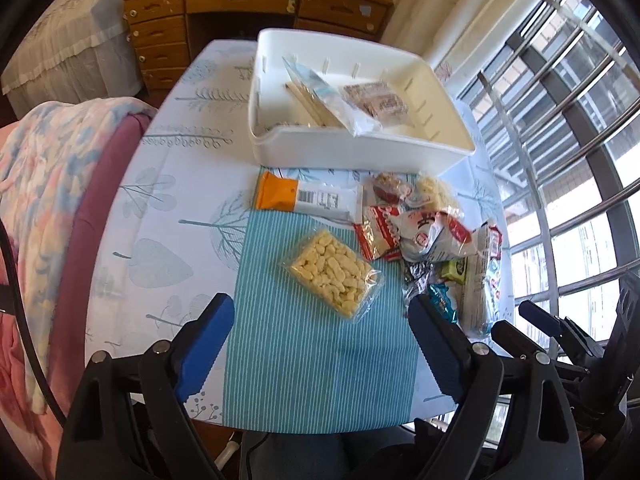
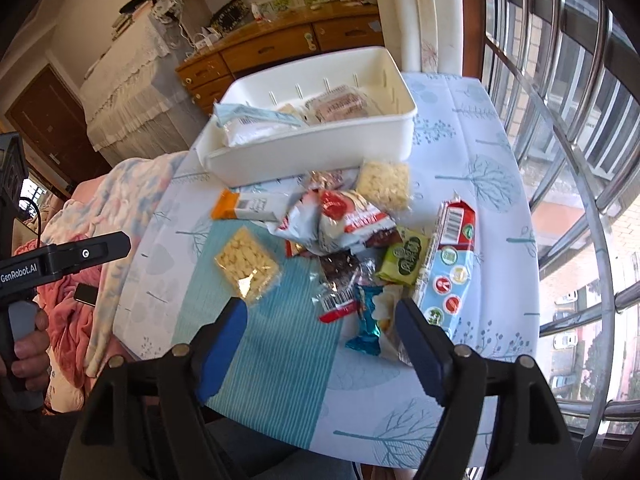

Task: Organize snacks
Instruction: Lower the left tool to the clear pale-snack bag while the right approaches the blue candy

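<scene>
A white bin (image 1: 360, 152) (image 2: 312, 156) stands at the far side of the table, holding a pale blue packet (image 1: 316, 96) and a brownish pack (image 1: 376, 100). In front of it lie loose snacks: a clear pack of pale puffs (image 1: 332, 272) (image 2: 246, 266), an orange-and-white bar (image 1: 304, 198) (image 2: 248, 205), red-and-white bags (image 1: 420, 228) (image 2: 340, 216), a green packet (image 2: 402, 260) and a long blue pack (image 2: 452, 256). My left gripper (image 1: 322, 308) hangs open just before the puff pack, holding nothing. My right gripper (image 2: 320, 312) is open above small wrappers (image 2: 366, 320), also holding nothing.
A teal striped mat (image 1: 304, 352) covers the table's near middle over a tree-print cloth (image 1: 168, 208). A blanket-draped chair (image 1: 48, 184) stands at the left, a wooden desk (image 1: 240, 0) behind the table, and window bars (image 1: 560, 140) along the right. A hand (image 2: 28, 344) holds the left gripper's handle.
</scene>
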Demonstrator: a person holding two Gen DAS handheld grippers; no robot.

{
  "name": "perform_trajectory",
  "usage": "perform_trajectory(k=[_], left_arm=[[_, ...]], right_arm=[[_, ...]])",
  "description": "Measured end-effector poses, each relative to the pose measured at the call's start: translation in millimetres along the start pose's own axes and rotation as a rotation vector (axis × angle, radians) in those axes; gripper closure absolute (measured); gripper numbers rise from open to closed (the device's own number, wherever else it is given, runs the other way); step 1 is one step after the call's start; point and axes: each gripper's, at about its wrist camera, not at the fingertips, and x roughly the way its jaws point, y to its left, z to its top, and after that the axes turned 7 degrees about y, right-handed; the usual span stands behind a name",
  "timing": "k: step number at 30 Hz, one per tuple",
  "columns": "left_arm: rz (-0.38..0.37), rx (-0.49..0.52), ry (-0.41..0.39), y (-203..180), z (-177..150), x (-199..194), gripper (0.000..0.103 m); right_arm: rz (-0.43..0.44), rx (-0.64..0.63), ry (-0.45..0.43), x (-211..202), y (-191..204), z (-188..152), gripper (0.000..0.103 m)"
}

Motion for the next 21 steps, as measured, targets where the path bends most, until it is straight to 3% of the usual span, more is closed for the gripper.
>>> perform_trajectory(k=[12, 21], left_arm=[[0.006, 0.045, 0.26, -13, 30, 80, 0.014], [-0.002, -0.038, 0.452, -11, 46, 137, 0.014]], right_arm=[[-0.01, 0.15, 0.161, 44, -24, 1, 0.026], [-0.019, 0.175, 0.222, 65, -27, 9, 0.026]])
